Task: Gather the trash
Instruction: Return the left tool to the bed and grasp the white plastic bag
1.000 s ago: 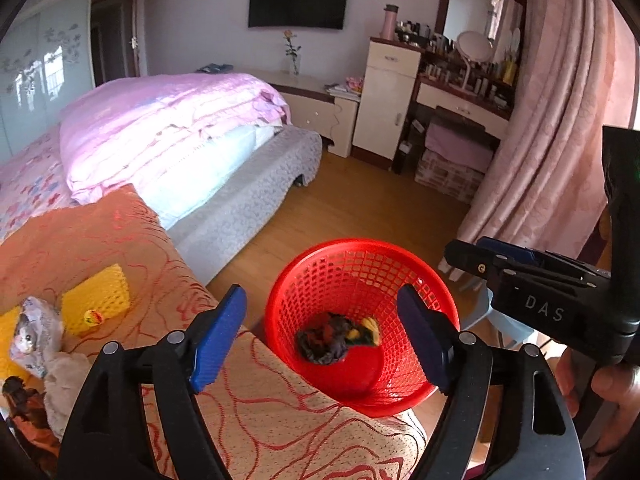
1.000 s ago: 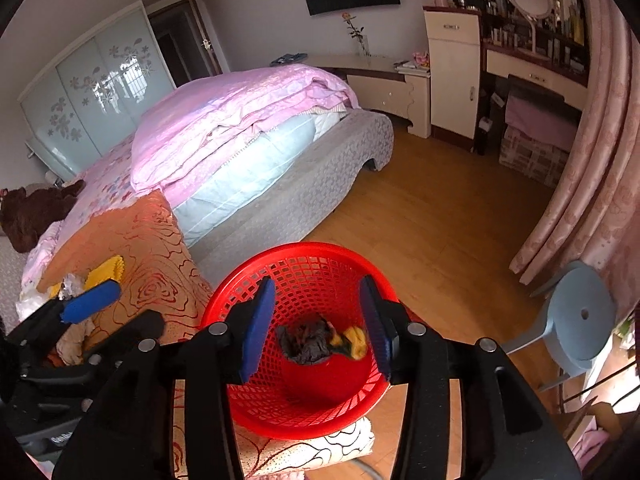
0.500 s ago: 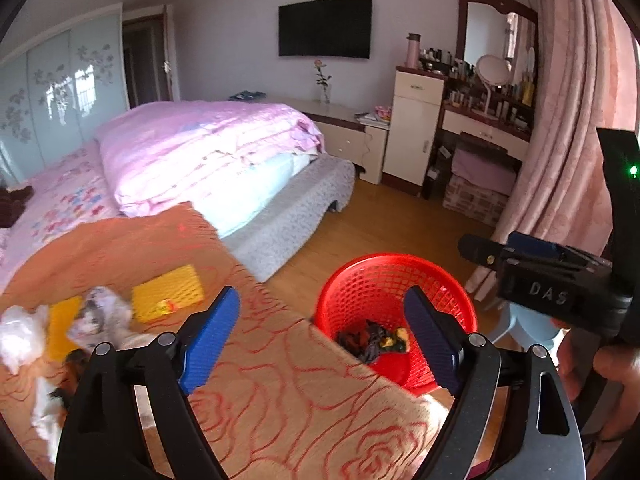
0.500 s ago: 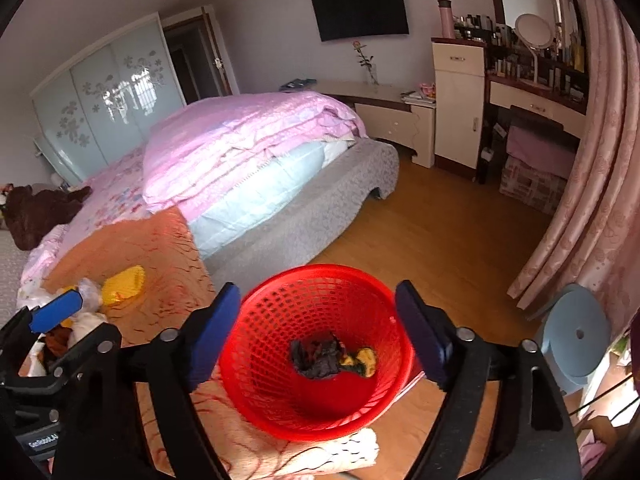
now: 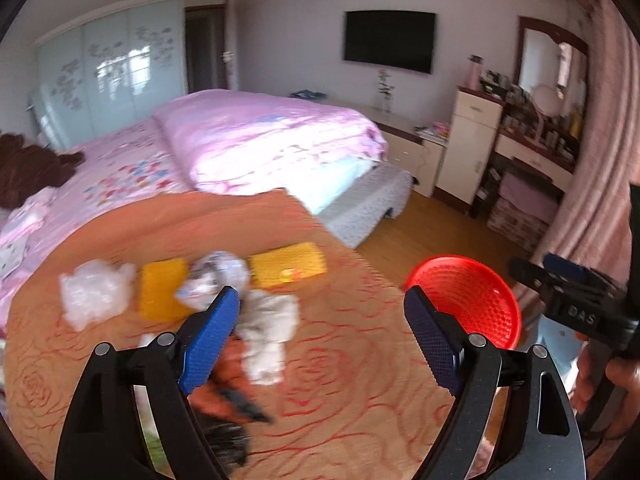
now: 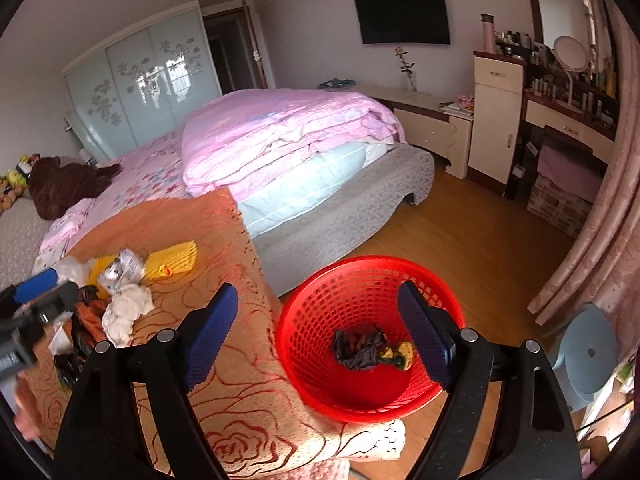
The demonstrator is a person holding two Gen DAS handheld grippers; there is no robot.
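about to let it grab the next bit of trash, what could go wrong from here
The red basket appears to overhang the cloth-covered table edge; a nudge from the open right gripper might tip it to the floor. The white tissue wad lies against other litter, so the open left gripper may pinch several pieces or snag the cloth.

light: bright daylight, glare on pink quilt point(image 5: 260, 140) | left view: motion-blurred | right view: sharp | edges: fisheye-warped, dark vignette
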